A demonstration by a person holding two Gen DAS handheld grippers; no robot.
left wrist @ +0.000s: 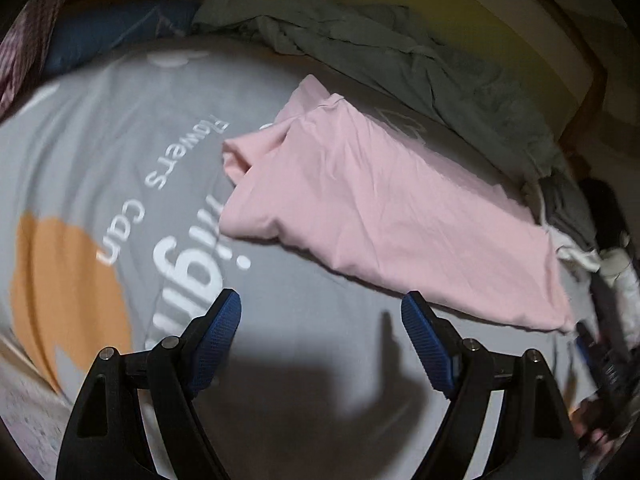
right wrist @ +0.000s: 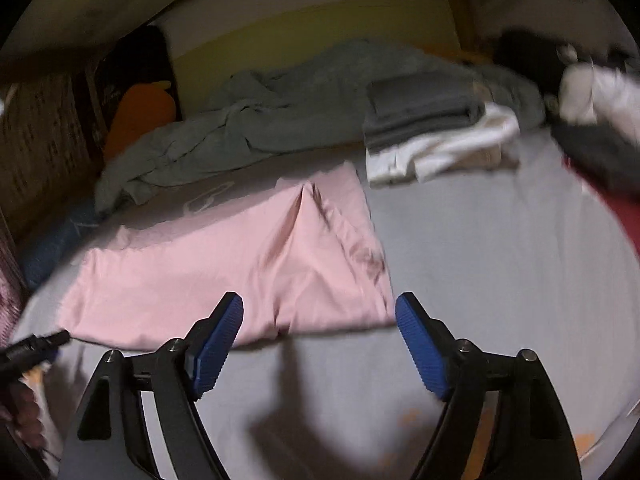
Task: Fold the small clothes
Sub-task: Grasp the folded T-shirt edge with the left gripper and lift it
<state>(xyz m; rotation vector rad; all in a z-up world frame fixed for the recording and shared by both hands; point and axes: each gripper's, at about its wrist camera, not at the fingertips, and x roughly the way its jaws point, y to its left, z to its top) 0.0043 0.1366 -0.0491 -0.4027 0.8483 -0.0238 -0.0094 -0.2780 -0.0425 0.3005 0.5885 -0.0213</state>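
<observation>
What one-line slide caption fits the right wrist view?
Open right gripper hovers over a pink garment on the grey bedsheet.

A bed [right wrist: 500, 248] covered by a grey sheet printed with white lettering and an orange patch carries everything. A pink garment [right wrist: 240, 264] lies flat on it. Behind the pink garment lies a rumpled grey-green blanket [right wrist: 280, 120]. Just right of the garment's far end sits 1 stack of folded clothes [right wrist: 432, 128], grey over white.
</observation>
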